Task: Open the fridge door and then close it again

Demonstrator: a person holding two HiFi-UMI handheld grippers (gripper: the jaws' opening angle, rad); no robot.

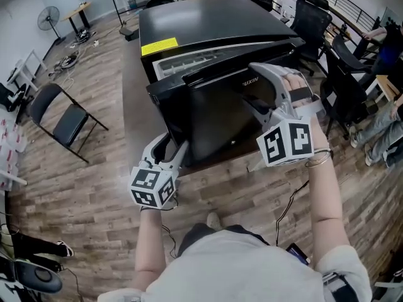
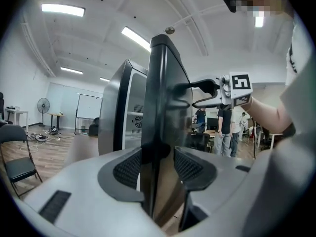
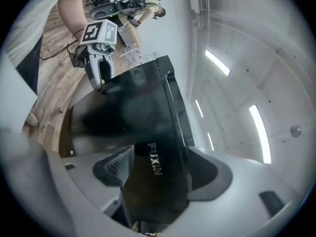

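**Both hand-held grippers on the half-open fridge door**

Head view: a black fridge (image 1: 208, 17) stands on the wooden floor (image 1: 107, 168), with a yellow label (image 1: 158, 45) near the front edge of its top. The fridge door (image 1: 214, 115) stands ajar, and white shelves show in the gap behind it. The left hand-held gripper (image 1: 171, 145) is at the door's left edge. The right hand-held gripper (image 1: 252, 83) is at the door's upper right corner, close to the brand letters. A folding chair (image 1: 63, 118) stands well apart at the left, and a fan (image 1: 48, 19) is far behind it.

Left gripper view: the thin edge of the fridge door (image 2: 163, 107) runs upright between the two jaws. Both ribbed pads (image 2: 129, 169) lie against it, so this hand-held gripper pinches the door edge. The right hand-held gripper (image 2: 200, 95) shows higher up on the same door.

Right gripper view: the door corner with the letters FUXIN (image 3: 154, 165) fills the space between the jaws, and they are closed on it. The left hand-held gripper (image 3: 98, 80) is seen at the far edge of the door.
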